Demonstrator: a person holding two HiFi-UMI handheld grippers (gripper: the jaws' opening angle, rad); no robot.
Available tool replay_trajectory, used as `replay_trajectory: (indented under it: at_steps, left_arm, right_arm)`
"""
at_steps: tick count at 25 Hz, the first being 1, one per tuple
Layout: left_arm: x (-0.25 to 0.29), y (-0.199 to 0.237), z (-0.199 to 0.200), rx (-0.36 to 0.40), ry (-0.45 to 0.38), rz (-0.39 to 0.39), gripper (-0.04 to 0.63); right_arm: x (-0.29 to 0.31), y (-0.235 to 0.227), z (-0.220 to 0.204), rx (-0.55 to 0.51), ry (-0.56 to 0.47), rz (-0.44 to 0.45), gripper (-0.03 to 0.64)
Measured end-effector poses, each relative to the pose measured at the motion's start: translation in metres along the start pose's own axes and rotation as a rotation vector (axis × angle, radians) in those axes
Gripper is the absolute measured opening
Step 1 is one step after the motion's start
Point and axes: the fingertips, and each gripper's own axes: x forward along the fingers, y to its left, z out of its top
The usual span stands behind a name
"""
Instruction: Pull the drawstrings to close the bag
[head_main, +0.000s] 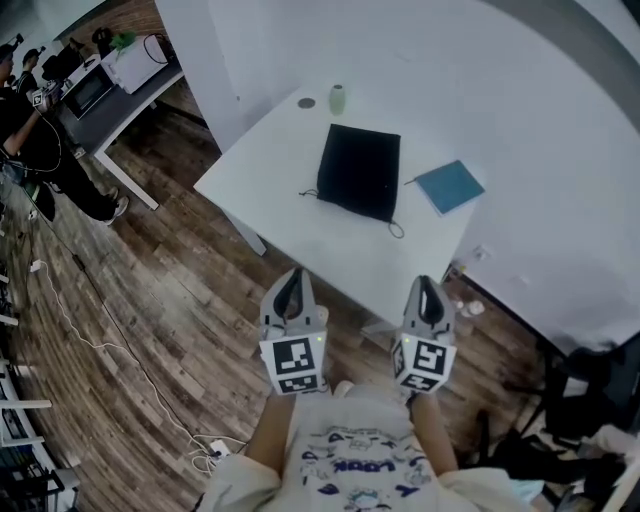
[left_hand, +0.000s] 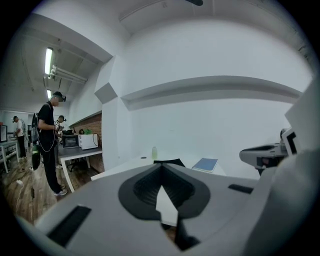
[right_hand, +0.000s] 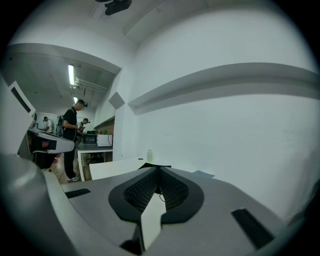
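Jaws of left gripper (head_main: 291, 285) and right gripper (head_main: 428, 288) were closed, empty, well short of bag (head_main: 360, 172). Needed: spread both, pinch drawstrings (head_main: 397, 230) at near corners, pull outward evenly.

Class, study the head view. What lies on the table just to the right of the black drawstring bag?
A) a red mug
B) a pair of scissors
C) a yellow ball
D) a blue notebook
D: a blue notebook lies flat on the white table to the right of the black bag, apart from it.
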Motion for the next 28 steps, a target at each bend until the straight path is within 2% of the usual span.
replay_trajectory:
  at_steps: [7,14,20,24,26,28]
  left_arm:
    - [0.077,0.024,0.003,0.023,0.047,-0.072,-0.002]
    - [0.157,0.045,-0.007,0.089,0.15,-0.179,-0.002]
    - [0.206,0.055,-0.034,0.176,0.255,-0.266,-0.002]
    - [0.226,0.056,-0.061,0.198,0.334,-0.33,-0.002]
    - [0.233,0.057,-0.073,0.208,0.372,-0.361,-0.002]
    - [0.24,0.058,-0.082,0.223,0.403,-0.389,-0.002]
  right_arm:
    - [0.068,0.001,-0.003,0.022,0.064,-0.064,0.003]
    - [0.128,-0.001,-0.015,0.014,0.164,-0.128,0.003]
    - [0.162,-0.002,-0.034,0.045,0.255,-0.168,0.003]
    - [0.173,-0.006,-0.052,0.05,0.317,-0.189,0.006]
    - [0.177,-0.006,-0.059,0.061,0.342,-0.184,0.031]
    - [0.178,-0.006,-0.07,0.054,0.395,-0.168,0.091]
